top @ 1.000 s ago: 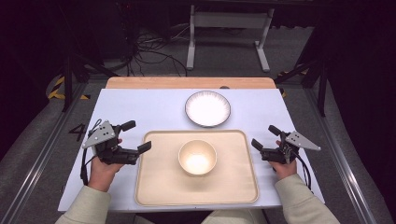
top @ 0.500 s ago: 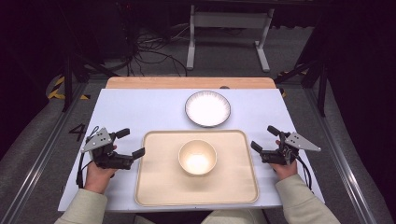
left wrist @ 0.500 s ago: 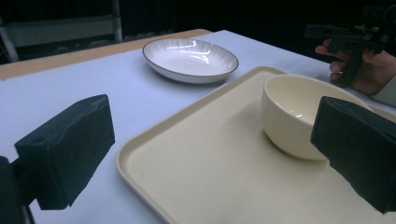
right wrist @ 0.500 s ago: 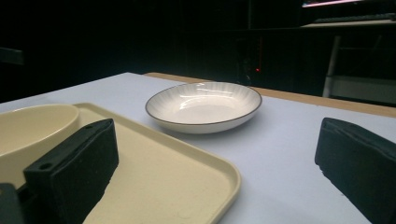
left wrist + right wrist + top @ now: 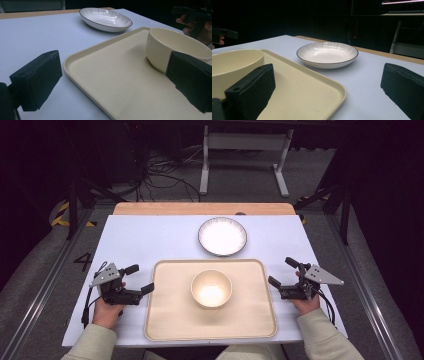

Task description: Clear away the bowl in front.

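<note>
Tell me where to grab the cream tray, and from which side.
Probably the short side edges. The tray lies flat with a raised rolled rim, and each open gripper sits beside one: left gripper at its left edge, right gripper at its right. Come in level, one jaw over the rim. The bowl sits centred, clear of both edges.

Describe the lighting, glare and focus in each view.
High view: table evenly lit, surroundings dark, inside of the bowl glows bright. Left gripper view: glare streaks on the white plate; near jaws soft, tray fairly sharp. Right gripper view: dark background, soft highlights on the plate, near jaws blurred.
</note>
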A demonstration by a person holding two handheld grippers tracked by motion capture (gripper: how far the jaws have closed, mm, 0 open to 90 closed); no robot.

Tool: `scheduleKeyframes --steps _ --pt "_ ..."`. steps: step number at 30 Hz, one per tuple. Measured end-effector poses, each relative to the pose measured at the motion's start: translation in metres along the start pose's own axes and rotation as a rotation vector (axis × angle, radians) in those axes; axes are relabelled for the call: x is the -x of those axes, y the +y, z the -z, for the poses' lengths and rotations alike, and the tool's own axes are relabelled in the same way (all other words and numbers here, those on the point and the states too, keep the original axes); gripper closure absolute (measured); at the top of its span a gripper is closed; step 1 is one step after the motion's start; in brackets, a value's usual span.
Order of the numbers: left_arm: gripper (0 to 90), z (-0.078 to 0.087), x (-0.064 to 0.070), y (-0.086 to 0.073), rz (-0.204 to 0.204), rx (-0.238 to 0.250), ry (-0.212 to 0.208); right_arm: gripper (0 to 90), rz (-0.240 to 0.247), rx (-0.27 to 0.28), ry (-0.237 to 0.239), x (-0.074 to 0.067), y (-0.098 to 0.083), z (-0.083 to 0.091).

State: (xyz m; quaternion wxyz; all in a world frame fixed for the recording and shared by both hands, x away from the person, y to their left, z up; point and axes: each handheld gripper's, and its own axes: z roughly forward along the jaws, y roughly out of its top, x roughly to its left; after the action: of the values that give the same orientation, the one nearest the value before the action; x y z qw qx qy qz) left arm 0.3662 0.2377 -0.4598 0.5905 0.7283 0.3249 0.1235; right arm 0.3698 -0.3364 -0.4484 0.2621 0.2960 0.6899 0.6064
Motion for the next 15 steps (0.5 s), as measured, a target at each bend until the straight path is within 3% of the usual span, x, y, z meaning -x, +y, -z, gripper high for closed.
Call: scheduleKeyframes --steps 3,9,15 --pt "0.9 -0.0007 -0.0035 -0.0081 0.02 -0.006 -0.01 0.0 -0.011 0.012 -0.008 0.0011 -0.001 0.0027" --pt "0.8 0.0008 -0.0053 -0.0095 0.041 0.012 -0.007 0.0 -0.031 0.024 -0.044 0.0027 -0.0035 0.0034" --pt "0.9 0.0008 -0.0052 -0.0095 0.037 0.013 -0.005 0.0 -0.035 0.022 -0.042 0.0033 -0.0042 0.0025"
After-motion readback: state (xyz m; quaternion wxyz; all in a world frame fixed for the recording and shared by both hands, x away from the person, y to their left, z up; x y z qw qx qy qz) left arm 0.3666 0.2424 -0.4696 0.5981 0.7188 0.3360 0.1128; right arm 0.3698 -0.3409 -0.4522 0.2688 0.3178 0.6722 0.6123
